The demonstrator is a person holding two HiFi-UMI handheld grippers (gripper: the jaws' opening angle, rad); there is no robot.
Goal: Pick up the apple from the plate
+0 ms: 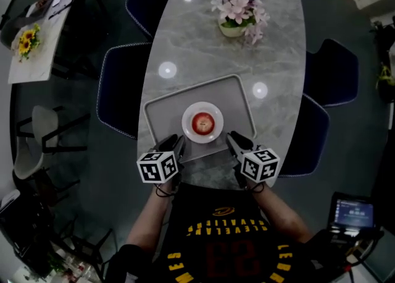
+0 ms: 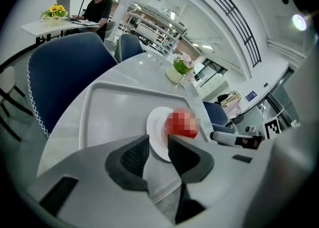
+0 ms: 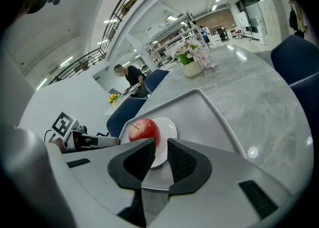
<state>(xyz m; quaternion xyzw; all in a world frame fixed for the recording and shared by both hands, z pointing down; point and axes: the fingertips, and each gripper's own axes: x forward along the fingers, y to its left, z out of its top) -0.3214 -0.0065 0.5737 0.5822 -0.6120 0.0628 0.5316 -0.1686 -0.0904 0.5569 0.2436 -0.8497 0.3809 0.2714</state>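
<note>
The left claw (image 2: 158,142) stands with its two dark ribbed pads spread. Nothing sits between them, and only the tray and the plate rim show through the gap. The right claw (image 3: 161,146) is likewise spread and grips nothing. In the head view we see both claws at the near edge of the grey rectangular tray (image 1: 234,96), one on each side of the plate, and both point forward and down toward it.

The red apple (image 1: 202,123) rests on the small round white plate (image 1: 188,128), and neither claw touches it. The plate lies on the tray, close to its near rim. The tray lies on the long grey marble-patterned worktop (image 1: 203,41).

At the far end of the worktop stands a white pot of pink flowers (image 1: 237,16), well apart from the tray. Dark blue upholstered chairs (image 1: 120,90) stand along both sides of the worktop.

In the left gripper view we see a person in a dark top (image 2: 97,8) seated at a separate table in the background.
</note>
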